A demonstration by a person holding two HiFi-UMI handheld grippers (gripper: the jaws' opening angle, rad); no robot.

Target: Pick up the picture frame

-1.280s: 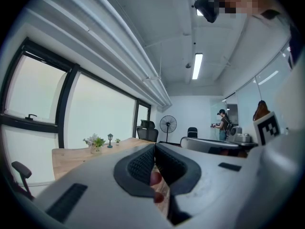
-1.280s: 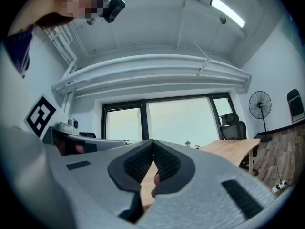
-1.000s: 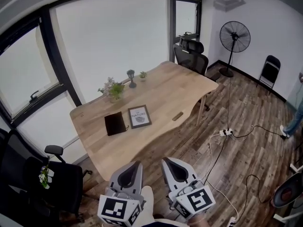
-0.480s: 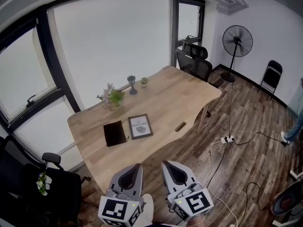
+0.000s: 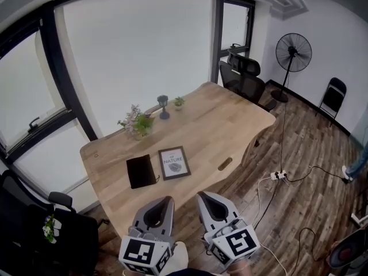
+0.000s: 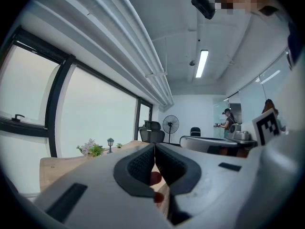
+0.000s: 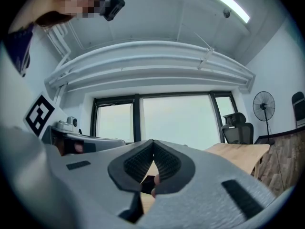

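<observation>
The picture frame (image 5: 174, 163) lies flat on the wooden table (image 5: 224, 122), dark-edged with a white print, right of a black notebook (image 5: 141, 171). My left gripper (image 5: 165, 200) and right gripper (image 5: 201, 196) are held side by side low in the head view, over the floor short of the table's near edge. Both are shut with nothing between the jaws. In the left gripper view (image 6: 155, 149) and the right gripper view (image 7: 153, 146) the jaw tips meet; the frame is hidden behind them.
A potted plant (image 5: 138, 122), a small lamp figure (image 5: 164, 105) and a tiny plant (image 5: 179, 102) stand at the table's window side. Office chairs (image 5: 247, 82) (image 5: 52, 229), a standing fan (image 5: 292, 53), a folding chair (image 5: 333, 96) and floor cables with a power strip (image 5: 280, 176) surround it.
The table and the frame have come closer and lower in the head view as both grippers moved forward together. Jaws stayed shut.
</observation>
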